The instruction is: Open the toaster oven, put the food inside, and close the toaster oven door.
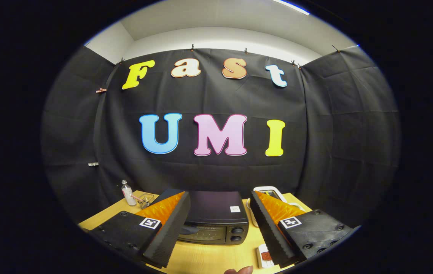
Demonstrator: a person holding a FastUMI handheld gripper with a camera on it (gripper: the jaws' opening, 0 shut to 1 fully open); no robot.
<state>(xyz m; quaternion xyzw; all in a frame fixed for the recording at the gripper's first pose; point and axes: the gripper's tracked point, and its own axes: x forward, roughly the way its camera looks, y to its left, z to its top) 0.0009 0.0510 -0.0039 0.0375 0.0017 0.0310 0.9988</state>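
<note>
We hold the gripper [220, 213] spread wide with nothing between its fingers, raised above the wooden table [209, 258]. The toaster oven [216, 220] sits just ahead, framed between the two fingers, its door seemingly closed. To open it well, we judge we should come down level with the door's top edge, hook the handle squarely, and pull out and down in an arc without dragging the oven forward.

Counting from the left: one small clear bottle [127, 192], one wire basket [146, 199], one toaster oven with two knobs [236, 234], one white device [271, 192] behind the right finger, and one small packet [265, 255], possibly the food.
</note>
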